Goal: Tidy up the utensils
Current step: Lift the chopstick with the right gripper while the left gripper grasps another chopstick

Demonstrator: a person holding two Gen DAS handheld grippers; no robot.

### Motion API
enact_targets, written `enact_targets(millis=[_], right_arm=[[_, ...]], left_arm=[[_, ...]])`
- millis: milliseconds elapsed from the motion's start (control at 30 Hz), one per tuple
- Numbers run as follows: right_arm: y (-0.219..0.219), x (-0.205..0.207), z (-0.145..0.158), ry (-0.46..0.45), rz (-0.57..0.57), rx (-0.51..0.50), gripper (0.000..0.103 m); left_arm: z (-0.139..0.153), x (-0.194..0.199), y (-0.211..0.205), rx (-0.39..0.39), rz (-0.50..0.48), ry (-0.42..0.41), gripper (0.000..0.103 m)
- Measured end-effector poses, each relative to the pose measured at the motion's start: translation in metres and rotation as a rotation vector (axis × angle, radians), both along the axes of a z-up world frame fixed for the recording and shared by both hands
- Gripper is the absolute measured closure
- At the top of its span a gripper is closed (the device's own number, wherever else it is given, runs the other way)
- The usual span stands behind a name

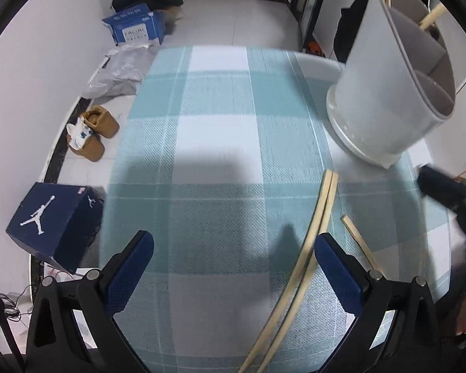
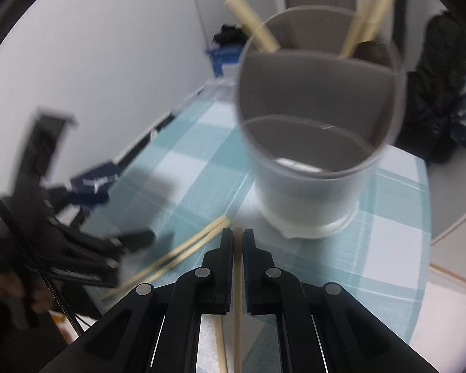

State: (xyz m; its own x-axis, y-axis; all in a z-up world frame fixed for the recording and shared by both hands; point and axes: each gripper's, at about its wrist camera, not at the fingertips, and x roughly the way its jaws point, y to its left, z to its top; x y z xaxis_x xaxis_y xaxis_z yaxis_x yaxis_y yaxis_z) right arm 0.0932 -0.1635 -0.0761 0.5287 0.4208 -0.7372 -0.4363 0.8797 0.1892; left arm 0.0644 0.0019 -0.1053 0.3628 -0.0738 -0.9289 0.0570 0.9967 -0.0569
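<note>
A grey-white utensil holder (image 1: 372,99) (image 2: 307,186) with divided compartments stands on the checked tablecloth (image 1: 217,143) at the far right. Several wooden chopsticks (image 2: 258,31) lean in its back compartments. My right gripper (image 2: 238,236) is shut on a single chopstick (image 2: 237,283), just in front of the holder's base. A pair of chopsticks (image 1: 313,230) (image 2: 186,251) lies on the cloth, close to the right finger (image 1: 337,267) of my left gripper (image 1: 233,267). The left gripper is open over the cloth with nothing between its fingers. Another chopstick (image 1: 358,242) shows further right.
On the floor left of the table are a dark blue shoe box (image 1: 52,220), brown shoes (image 1: 93,133), a blue carton (image 1: 136,26) and grey bags (image 1: 118,74). The table's left edge runs near my left finger. Dark clothing (image 2: 435,87) hangs behind the holder.
</note>
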Motion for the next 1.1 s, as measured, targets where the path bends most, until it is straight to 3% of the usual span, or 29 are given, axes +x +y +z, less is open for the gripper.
enact_targets(millis=[267,533,1100], right_arm=[[-0.052,0.003,0.018,-0.009,-0.072,0.218,0.098],[-0.098,0.005,0.028,-0.004,-0.145,0.396,0.098],[-0.141,0.001,0.038,-0.056,-0.224,0.459,0.098]], left_arm=[[-0.011,0.000,-0.008,0.071,-0.022,0.032,0.002],[-0.014,0.005,-0.010,0.082,-0.024,0.051,0.001],[-0.016,0.021,-0.022,0.128,-0.048,0.070,0.002]])
